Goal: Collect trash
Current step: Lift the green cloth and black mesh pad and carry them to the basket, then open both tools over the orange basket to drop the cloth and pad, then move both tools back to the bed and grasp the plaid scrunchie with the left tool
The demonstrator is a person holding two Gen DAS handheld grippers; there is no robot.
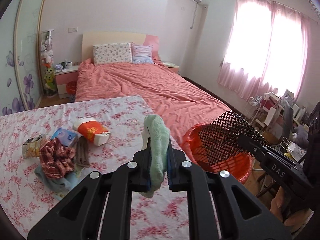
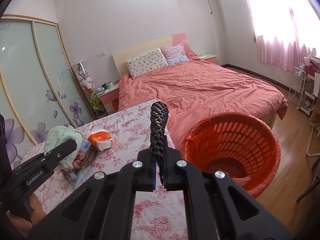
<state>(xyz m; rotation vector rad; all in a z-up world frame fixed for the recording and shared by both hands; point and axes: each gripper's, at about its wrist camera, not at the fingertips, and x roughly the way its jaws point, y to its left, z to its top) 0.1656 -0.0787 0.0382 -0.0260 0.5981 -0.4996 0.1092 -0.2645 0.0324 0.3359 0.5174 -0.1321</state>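
Left gripper point(image 1: 159, 156): clamped on a green cloth point(image 1: 158, 140), which is pinched about mid-length, with one end standing above the jaws and the other drooping below. Right gripper point(image 2: 159, 166): clamped on a black mesh mat point(image 2: 159, 120), folded and standing up from the jaws; in the left view it fans out over the basket.

Landmark: the orange basket point(image 2: 266, 132), lined with a thin orange bag, standing on the floor just off the corner of the table point(image 1: 120, 116) and against the foot of the bed point(image 2: 200, 84). Something pale already lies in its bottom.

Handling, judged: both held items are light, soft and limp. They will sag and swing, and a trailing end could catch on the basket rim. The mesh looks grippy, so it may cling to the pads on release. The basket seems light and could tip if nudged.

Remaining on the table, well left of the basket: a red and white package point(image 1: 92, 130), a blue packet point(image 1: 65, 137), a yellowish wrapper point(image 1: 32, 146), a red checked cloth point(image 1: 56, 158) and a brown strip point(image 1: 82, 154) heaped over pale fabric. The package looks crushable; take it across its middle.

Clearance: the basket mouth is wide and open from above. The table edge lies just beside the basket, and the bed closes its far side. The best approach appears to be from over the table corner.
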